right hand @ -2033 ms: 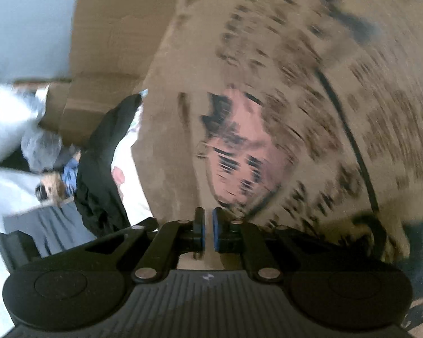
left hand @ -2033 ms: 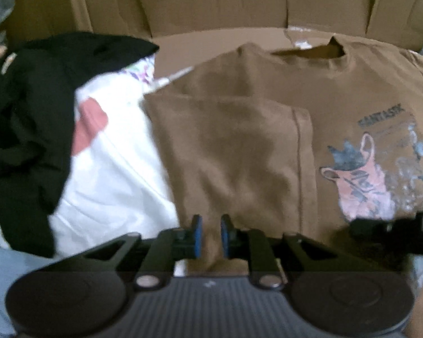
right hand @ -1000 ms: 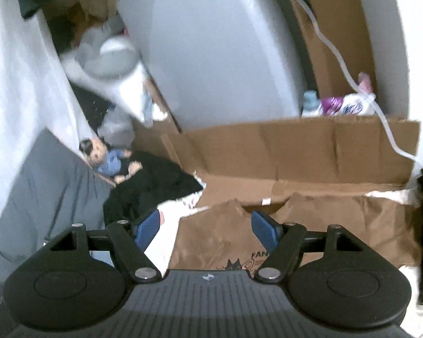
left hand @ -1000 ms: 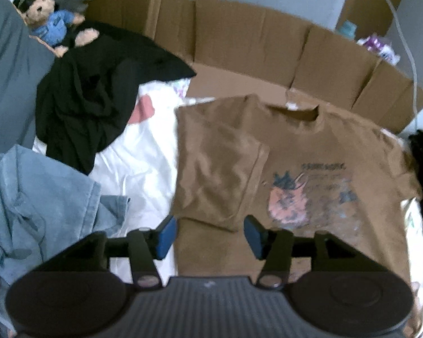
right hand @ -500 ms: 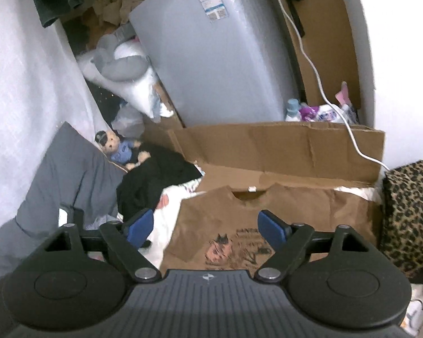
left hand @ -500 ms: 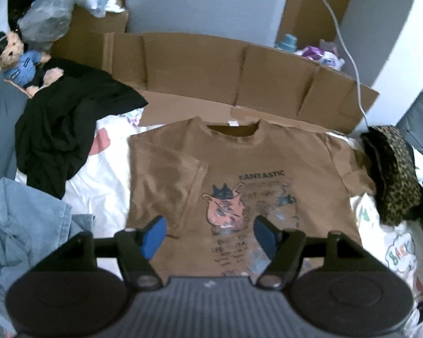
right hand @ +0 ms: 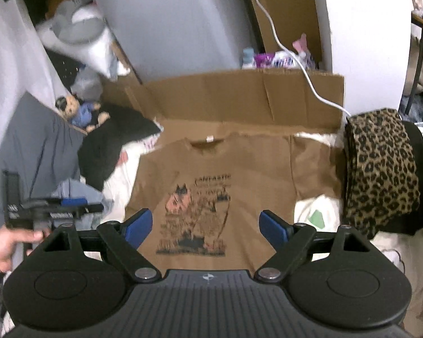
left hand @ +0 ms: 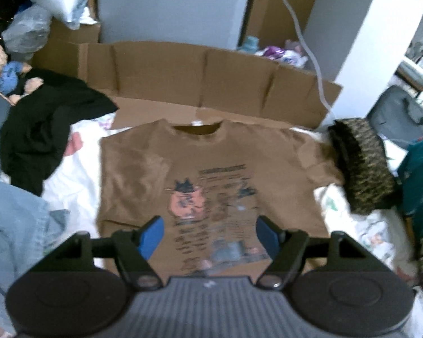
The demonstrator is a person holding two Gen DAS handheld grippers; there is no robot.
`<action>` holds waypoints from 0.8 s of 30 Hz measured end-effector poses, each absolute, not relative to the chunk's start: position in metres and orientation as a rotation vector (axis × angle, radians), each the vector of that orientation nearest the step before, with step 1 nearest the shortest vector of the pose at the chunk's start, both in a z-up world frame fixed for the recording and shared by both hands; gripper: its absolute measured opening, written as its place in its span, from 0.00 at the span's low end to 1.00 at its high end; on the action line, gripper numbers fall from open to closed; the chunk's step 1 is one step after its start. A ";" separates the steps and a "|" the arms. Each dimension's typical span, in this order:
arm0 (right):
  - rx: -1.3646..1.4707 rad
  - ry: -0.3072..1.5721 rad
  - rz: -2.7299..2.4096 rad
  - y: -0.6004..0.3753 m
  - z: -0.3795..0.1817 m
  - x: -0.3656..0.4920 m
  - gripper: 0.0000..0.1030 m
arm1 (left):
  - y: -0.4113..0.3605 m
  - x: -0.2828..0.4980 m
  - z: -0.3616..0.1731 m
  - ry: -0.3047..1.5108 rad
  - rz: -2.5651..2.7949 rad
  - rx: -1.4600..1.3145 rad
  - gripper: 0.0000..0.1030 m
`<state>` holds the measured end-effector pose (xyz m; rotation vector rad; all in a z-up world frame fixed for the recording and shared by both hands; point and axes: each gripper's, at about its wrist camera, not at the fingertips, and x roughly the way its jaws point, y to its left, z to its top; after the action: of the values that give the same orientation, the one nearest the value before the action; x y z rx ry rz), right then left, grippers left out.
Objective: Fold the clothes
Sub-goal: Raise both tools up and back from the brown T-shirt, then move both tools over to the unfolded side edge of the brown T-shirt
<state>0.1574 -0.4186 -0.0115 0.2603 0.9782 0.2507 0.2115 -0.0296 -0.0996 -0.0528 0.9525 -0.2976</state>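
Each gripper, left gripper (left hand: 208, 235) and right gripper (right hand: 206, 226) alike, has a ribbed dark grey body flanked by two round black discs, black triangular linkage arms with silver pivot screws, and fingers faced with blue pads (right hand: 136, 226); a small white mark sits mid-body, near the ribbed top edge

T-shirt (left hand: 211, 169) laid flat at centre of the bedsheet (left hand: 79, 174).
Cardboard (left hand: 211, 70) stands behind the collar. A dark garment (left hand: 42, 124) lies left, with a doll (left hand: 2, 67) behind it and denim (left hand: 14, 219) in front. A folded patterned garment (right hand: 380, 169) lies right, beside the sleeve.
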 end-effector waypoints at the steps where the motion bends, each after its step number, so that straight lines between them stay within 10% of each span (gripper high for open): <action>1: 0.253 0.986 0.248 -0.418 -0.014 0.154 0.85 | -0.033 0.209 -0.099 0.952 -0.312 -0.047 0.74; 24: 0.327 1.002 0.014 -0.449 -0.176 0.204 0.85 | -0.170 0.248 -0.201 0.947 -0.531 0.098 0.78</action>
<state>0.2035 -0.4491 -0.1758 0.3269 1.0016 0.0138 0.2480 -0.1704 -0.2011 0.0980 0.9467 -0.5306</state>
